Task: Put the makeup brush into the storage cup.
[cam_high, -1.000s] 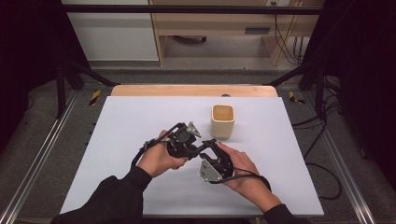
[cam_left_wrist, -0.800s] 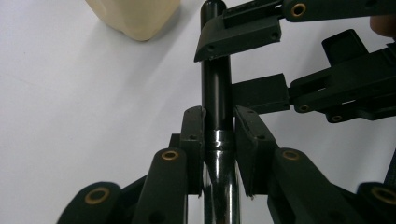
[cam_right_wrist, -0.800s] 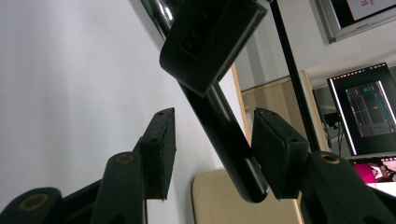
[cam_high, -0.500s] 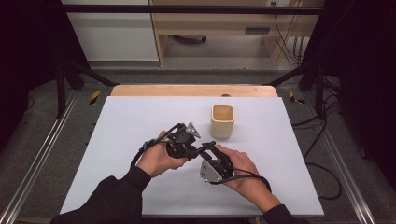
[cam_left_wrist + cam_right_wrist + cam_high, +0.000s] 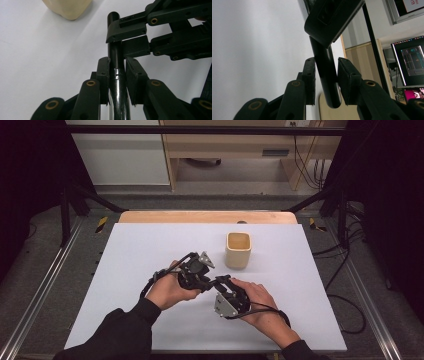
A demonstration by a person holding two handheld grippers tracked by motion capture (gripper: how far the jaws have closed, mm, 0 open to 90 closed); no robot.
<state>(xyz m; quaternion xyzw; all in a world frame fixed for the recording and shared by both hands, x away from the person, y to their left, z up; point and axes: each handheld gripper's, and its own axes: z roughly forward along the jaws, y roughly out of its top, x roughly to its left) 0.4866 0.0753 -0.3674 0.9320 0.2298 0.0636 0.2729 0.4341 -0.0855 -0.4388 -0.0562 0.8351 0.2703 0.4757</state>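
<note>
Resting on white table (image 5: 150,250) | cup (image 5: 238,250) upright | floor grey

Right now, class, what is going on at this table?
A person holds a two-jaw gripper in each hand over the white table. The left gripper and the right gripper both clamp one slim black and chrome pen-like rod, as if pulling it apart. A cream cup stands apart behind them.
</note>
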